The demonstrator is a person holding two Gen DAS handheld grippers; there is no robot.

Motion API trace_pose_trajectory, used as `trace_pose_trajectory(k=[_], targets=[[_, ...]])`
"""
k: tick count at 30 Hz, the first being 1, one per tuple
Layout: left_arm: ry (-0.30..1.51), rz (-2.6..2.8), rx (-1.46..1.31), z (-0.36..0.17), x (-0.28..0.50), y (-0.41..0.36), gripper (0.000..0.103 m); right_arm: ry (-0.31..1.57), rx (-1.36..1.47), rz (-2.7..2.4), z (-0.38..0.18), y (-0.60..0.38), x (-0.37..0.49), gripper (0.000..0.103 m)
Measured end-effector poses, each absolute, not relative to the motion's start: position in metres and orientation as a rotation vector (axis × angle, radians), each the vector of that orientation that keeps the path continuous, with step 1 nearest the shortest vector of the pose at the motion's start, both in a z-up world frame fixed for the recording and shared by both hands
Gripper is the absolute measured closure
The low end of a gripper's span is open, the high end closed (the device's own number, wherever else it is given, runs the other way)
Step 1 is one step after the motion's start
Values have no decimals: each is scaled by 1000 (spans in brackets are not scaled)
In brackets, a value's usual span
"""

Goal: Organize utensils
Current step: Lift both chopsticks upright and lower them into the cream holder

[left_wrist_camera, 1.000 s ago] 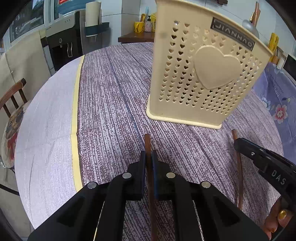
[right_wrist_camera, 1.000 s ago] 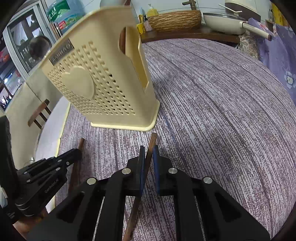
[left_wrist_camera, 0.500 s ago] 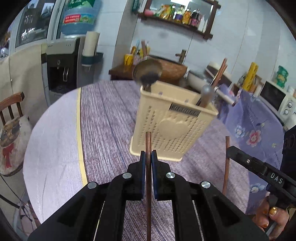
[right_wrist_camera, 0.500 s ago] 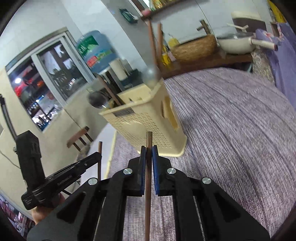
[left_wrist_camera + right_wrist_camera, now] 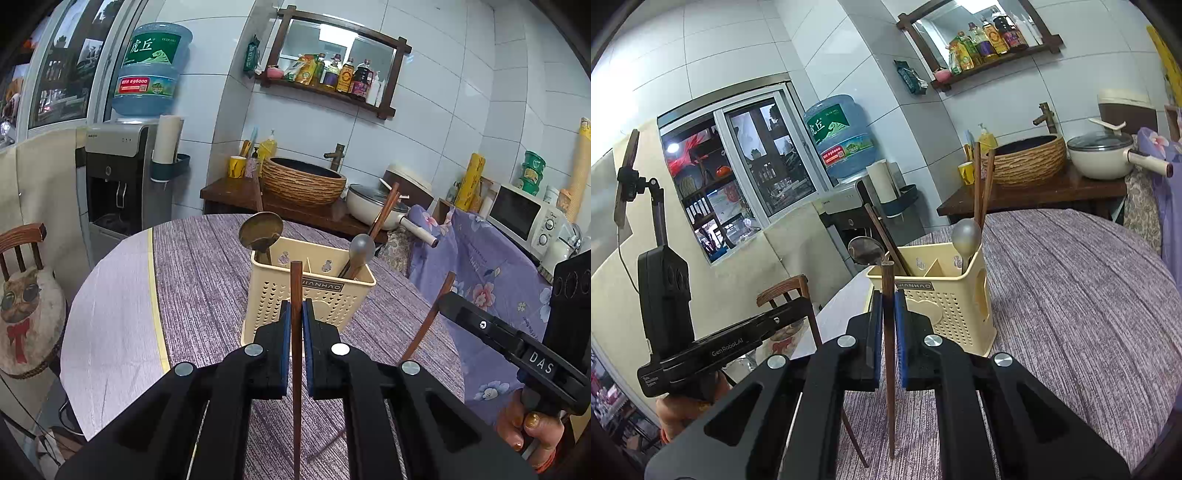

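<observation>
One brown wooden chopstick (image 5: 296,295) stands upright, pinched in the left tool (image 5: 295,332), in the air in front of the cream utensil holder (image 5: 325,299). A second chopstick (image 5: 887,314) is clamped upright in the right tool (image 5: 888,325). The holder sits on the purple-clothed round surface (image 5: 207,273), holding two spoons (image 5: 260,230) and more chopsticks (image 5: 980,184)

Round tabletop (image 5: 207,266), purple streaked cloth; paler strip along its left edge beyond a yellow line. Cream perforated utensil caddy (image 5: 277,295) stands upright on the cloth, mid-table.
</observation>
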State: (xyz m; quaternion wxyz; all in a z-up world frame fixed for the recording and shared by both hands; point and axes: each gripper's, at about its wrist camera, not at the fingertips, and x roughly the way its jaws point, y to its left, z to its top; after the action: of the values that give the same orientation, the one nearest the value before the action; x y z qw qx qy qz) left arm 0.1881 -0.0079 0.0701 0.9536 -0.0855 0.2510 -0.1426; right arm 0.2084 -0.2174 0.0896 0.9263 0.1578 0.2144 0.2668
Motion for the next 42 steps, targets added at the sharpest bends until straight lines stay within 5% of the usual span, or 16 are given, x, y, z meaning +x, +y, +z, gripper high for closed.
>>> trace_pose_trajectory(k=[17,33,42], targets=[[445,-305,-187,99,187,-3,96,369,269,559,121,-215,217,95],[218,-259,-176,222,227,-3,96,168,173,474,244,-215,264,95],[288,-200,-182,171,276,-20,96,221,152,383,194,-209,304,95]])
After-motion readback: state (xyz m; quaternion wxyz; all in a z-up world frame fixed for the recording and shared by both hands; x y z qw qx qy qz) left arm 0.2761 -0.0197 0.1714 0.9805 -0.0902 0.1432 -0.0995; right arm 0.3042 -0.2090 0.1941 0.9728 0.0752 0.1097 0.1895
